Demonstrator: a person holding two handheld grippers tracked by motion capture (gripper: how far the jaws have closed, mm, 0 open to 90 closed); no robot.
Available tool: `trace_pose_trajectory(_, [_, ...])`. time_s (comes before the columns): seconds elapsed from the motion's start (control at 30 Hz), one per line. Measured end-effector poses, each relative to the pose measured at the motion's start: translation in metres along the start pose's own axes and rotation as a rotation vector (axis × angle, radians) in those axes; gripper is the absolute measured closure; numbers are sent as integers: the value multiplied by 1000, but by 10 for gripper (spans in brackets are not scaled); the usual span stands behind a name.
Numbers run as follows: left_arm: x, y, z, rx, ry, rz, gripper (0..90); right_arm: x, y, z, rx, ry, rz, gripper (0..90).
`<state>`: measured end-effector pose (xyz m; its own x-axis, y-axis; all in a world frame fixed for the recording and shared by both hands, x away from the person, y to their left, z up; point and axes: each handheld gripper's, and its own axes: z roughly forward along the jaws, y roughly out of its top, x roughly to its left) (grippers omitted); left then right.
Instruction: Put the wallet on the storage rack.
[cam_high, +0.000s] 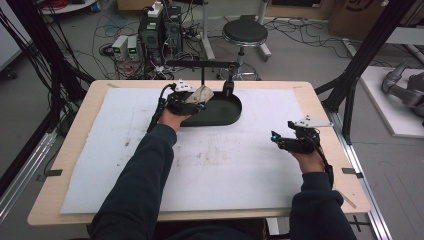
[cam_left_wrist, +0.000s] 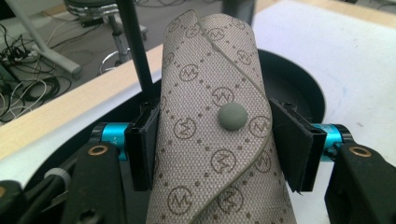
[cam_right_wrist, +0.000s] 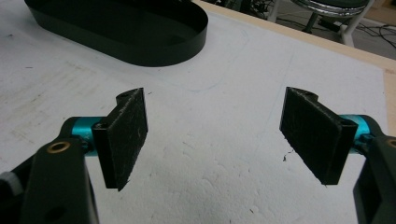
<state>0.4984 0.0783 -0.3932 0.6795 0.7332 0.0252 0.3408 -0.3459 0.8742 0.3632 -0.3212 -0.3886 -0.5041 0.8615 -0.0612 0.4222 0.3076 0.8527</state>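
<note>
My left gripper (cam_high: 199, 101) is shut on a folded beige fabric pouch (cam_left_wrist: 212, 126) printed with a monogram pattern and fastened by a grey snap button. In the left gripper view both pads (cam_left_wrist: 144, 144) press on its sides, and it is held over the black oval tray (cam_left_wrist: 299, 79). From the high view the pouch (cam_high: 202, 94) hangs at the tray's (cam_high: 227, 115) left end. At the table's right side my right gripper (cam_high: 278, 140) stands open above the white mat. Nothing lies between its pads (cam_right_wrist: 123, 135), and the tray (cam_right_wrist: 140, 39) sits ahead to its left.
A white foam mat (cam_high: 215, 155) covers the wooden table (cam_high: 70, 150). A black stand with a horizontal bar (cam_high: 202, 64) rises behind the tray. Past the far edge stand a stool (cam_high: 245, 32), computer cases and floor cables. Black frame posts flank the table.
</note>
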Motion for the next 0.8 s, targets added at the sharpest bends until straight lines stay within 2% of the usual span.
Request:
trace_pose_trajectory(0.13, [-1, -4, 15, 13, 20, -22, 389, -1, -1, -1, -5, 0, 4, 238])
trace_pose_trajectory(0.27, [1, -11, 27, 64, 39, -22, 386, -1, -3, -2, -4, 1, 7, 239])
trace_pose_trajectory(0.43, [4, -17, 35, 101, 64, -36, 378, -2, -4, -3, -7, 1, 10, 239])
trace_pose_trajectory(0.57, [6, -21, 39, 122, 73, -73, 337, -3, -5, -4, -6, 0, 14, 239])
trace_pose_trajectory(0.67, [4, -19, 36, 113, 63, -76, 309, -3, -5, -4, -6, -1, 16, 239])
trace_pose_trajectory(0.8, [0, -13, 25, 82, 43, -80, 304, -3, -6, -4, -4, 0, 12, 239])
